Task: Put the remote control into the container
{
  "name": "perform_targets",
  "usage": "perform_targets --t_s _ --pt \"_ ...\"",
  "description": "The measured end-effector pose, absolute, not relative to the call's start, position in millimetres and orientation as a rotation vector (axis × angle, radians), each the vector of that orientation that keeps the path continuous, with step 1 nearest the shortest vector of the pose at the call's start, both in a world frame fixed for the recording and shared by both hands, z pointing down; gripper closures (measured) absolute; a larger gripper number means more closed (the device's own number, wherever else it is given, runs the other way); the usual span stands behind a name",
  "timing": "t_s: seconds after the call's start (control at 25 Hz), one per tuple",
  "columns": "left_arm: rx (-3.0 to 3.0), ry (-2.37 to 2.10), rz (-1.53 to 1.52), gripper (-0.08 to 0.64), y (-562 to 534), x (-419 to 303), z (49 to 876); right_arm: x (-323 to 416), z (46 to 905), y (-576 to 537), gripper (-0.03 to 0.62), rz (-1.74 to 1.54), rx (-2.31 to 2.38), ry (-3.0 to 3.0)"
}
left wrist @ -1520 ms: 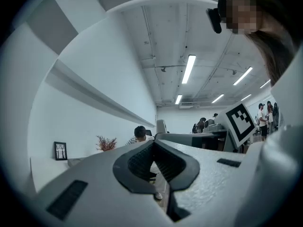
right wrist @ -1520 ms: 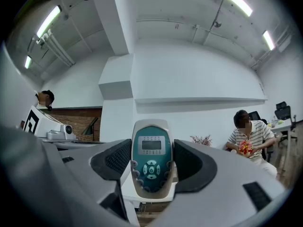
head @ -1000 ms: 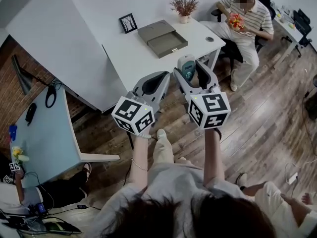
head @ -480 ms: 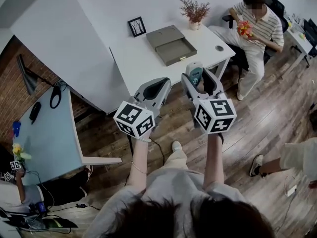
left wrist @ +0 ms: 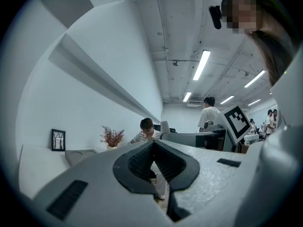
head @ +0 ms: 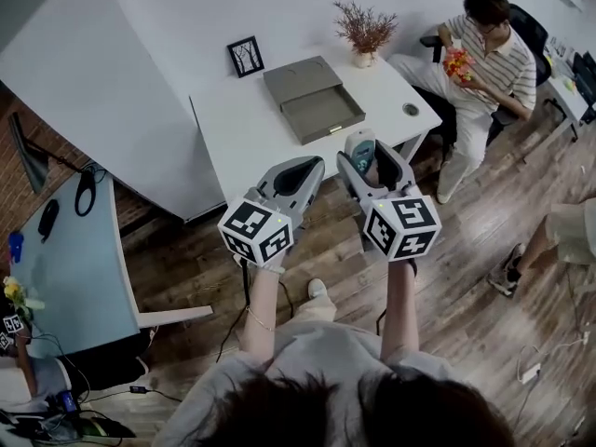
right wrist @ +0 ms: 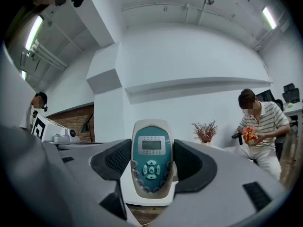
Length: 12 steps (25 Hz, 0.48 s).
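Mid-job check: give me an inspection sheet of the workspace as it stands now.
Surface: white desk, ahead of both grippers.
Job's things: remote control upright in the right gripper; grey container on the desk, nothing seen inside.
Clutter: picture frame and dried plant at the desk's far edge.
Grippers: right gripper shut on the remote control; left gripper shut, empty.
Cables: black cable on the floor near the desk.
Surroundings: seated person beside the desk; blue table at left.

Right gripper (head: 365, 156) hides the lower end of the remote control (head: 358, 141).
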<state>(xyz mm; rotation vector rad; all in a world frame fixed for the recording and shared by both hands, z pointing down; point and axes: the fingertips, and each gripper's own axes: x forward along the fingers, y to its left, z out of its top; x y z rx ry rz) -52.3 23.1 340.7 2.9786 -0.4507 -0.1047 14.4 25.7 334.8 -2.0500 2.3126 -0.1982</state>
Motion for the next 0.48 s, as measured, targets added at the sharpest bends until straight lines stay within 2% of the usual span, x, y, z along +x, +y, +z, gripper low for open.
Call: perform_targets --t_s 0.48 --pt "2.943 -0.492 -0.118 0.557 -40 -44 344 26 333 -40 0.31 -0.2 -2.006 2.405"
